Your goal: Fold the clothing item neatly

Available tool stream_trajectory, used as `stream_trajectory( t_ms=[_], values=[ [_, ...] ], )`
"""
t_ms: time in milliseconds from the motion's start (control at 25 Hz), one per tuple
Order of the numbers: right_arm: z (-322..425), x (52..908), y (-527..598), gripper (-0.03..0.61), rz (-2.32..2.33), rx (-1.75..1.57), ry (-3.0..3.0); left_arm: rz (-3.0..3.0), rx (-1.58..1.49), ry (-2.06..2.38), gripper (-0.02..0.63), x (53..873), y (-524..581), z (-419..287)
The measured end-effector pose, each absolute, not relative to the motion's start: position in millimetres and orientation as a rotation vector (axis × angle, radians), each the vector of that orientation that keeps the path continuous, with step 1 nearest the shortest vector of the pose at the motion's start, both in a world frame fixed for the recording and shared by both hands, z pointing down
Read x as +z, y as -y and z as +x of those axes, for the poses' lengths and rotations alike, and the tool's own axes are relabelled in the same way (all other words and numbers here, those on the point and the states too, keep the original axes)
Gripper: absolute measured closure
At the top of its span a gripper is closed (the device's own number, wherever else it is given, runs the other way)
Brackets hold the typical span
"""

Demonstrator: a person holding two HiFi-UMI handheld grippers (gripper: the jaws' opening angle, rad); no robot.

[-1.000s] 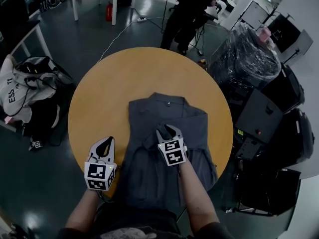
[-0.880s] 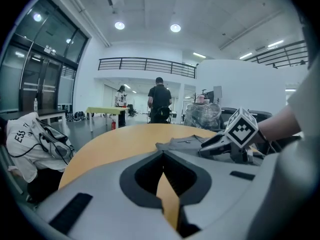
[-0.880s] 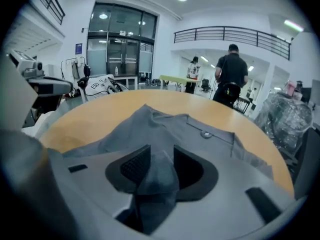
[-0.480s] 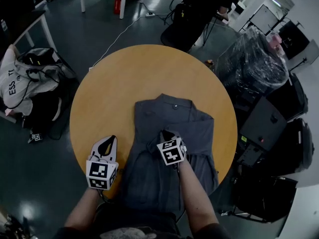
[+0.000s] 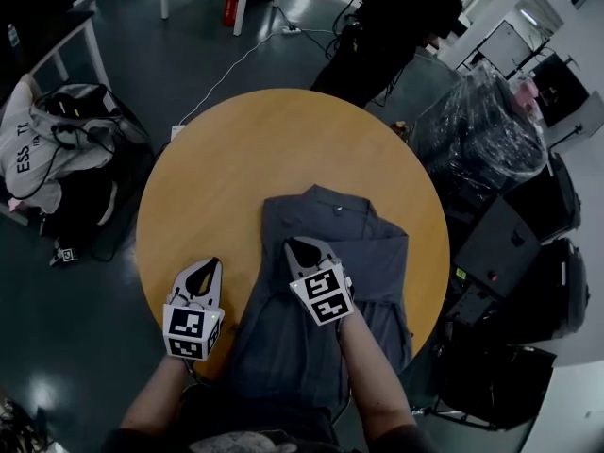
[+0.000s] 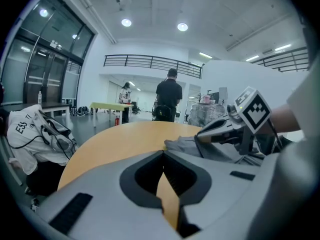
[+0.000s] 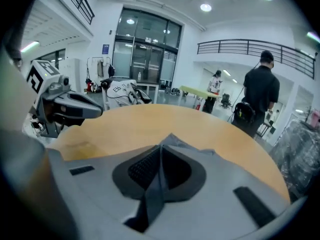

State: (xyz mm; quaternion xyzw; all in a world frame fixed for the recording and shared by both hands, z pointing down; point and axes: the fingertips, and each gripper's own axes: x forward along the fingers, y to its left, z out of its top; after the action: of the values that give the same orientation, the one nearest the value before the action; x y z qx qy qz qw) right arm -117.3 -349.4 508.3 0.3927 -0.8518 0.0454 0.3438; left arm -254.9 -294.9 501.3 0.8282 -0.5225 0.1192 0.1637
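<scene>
A grey collared shirt [image 5: 373, 253] lies on the round wooden table [image 5: 236, 159], its lower part hanging over the near edge. My right gripper [image 5: 300, 246] is over the shirt's middle. Its jaws have just been closing, and they are shut on a fold of the grey fabric [image 7: 150, 194], which runs between the pads. My left gripper [image 5: 208, 266] hovers above bare wood left of the shirt, shut with nothing in it [image 6: 163, 154]. The left gripper view shows the right gripper [image 6: 200, 136] at the shirt [image 6: 220, 151]. The right gripper view shows the left gripper [image 7: 97, 111] apart at the left.
A person in black [image 5: 396, 17] stands beyond the table's far edge. A plastic-wrapped bundle [image 5: 481, 121] and black cases [image 5: 510, 243] crowd the right side. White clothing on a chair [image 5: 47, 140] sits at the left. Cables run across the floor.
The right gripper's jaws went from open to shut on a fold of the shirt. It then moved up and left over the shirt with the fabric. The left gripper has hardly moved.
</scene>
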Motion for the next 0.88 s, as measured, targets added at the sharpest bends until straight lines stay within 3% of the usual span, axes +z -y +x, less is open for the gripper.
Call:
stream_trajectory(
  t_ms=[160,240,360,520,800,880],
  values=[
    [-136.2,530.7,352.2,0.563,0.924,0.129,2.235,2.343,0.343,1.490,0.604,505.3,292.4,-261.0],
    [-141.4,536.2,350.8,0.499,0.909,0.133,2.246,2.334,0.348,1.493,0.604,507.9,291.5,-263.0],
    [-133.7,522.1,356.8,0.477,1.040,0.051,2.237,2.324,0.353,1.495,0.604,511.2,291.7,-265.4],
    [-115.3,519.3,336.9,0.479,1.094,0.087,2.165,2.320,0.352,1.496,0.604,512.6,289.4,-265.6],
    [-118.1,586.7,275.9,0.479,0.897,0.254,2.023,2.334,0.360,1.479,0.604,513.2,278.9,-260.9],
    [-115.0,592.3,274.8,0.529,0.920,0.249,1.992,2.339,0.365,1.482,0.604,512.3,275.6,-261.3]
  ],
)
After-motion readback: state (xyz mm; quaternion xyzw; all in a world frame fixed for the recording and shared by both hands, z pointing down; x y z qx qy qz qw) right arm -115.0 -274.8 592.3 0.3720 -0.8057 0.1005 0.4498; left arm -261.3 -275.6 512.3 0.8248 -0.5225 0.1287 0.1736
